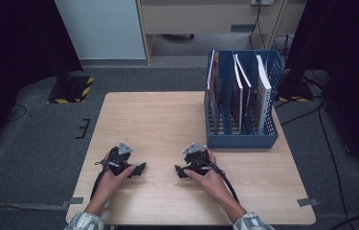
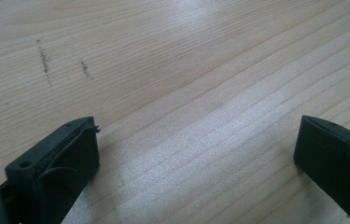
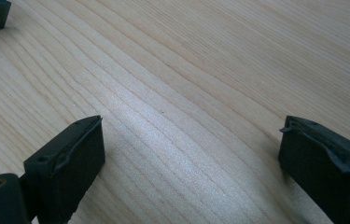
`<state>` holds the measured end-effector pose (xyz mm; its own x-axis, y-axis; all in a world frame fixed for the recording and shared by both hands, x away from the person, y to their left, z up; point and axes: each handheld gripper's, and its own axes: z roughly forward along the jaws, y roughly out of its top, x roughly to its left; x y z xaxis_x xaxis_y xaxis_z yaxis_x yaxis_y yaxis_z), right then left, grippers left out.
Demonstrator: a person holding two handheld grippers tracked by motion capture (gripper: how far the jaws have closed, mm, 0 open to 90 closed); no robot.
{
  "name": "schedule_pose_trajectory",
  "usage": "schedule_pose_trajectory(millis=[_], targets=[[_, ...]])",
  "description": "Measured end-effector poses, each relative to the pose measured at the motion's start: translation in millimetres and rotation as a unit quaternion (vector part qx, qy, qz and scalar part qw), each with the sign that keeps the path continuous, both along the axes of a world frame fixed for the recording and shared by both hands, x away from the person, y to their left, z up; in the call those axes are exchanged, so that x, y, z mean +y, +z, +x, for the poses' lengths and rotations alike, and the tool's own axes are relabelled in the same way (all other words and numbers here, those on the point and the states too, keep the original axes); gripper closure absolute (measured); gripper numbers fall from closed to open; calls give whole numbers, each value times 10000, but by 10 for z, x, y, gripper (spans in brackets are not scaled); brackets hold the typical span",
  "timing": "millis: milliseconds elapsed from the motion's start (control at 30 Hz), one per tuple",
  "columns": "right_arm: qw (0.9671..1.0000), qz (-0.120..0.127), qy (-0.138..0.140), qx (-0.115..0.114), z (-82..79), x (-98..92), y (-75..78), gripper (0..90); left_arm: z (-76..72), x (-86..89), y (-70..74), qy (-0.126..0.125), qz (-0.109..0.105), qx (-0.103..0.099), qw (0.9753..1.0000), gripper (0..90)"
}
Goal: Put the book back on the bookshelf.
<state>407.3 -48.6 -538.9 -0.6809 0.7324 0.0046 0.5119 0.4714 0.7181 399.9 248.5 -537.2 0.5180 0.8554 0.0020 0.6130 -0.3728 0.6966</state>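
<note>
Right now both hands rest near the desk's (image 1: 158, 120) front edge, the left gripper (image 1: 139, 168) and right gripper (image 1: 179, 171) lying low on the wood, tips turned toward each other. Each has its jaws spread wide with nothing between them (bare grain shows in both gripper views). Nearest the right one, at the desk's far right corner, stands the blue file rack (image 1: 242, 140), with upright magazines (image 1: 263, 93) in its slots. I'd judge a reach there comes next: better to lift first, approach from above and close on one spine only. The rack's dividers crowd the slots; otherwise the way is open.
</note>
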Motion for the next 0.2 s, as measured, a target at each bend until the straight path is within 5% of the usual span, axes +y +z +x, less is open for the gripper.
schedule_pose_trajectory(millis=[200], targets=[[10000,-4,10,7,2,-1,1,73,0,-1,0,-1,-1,0,10000,0]])
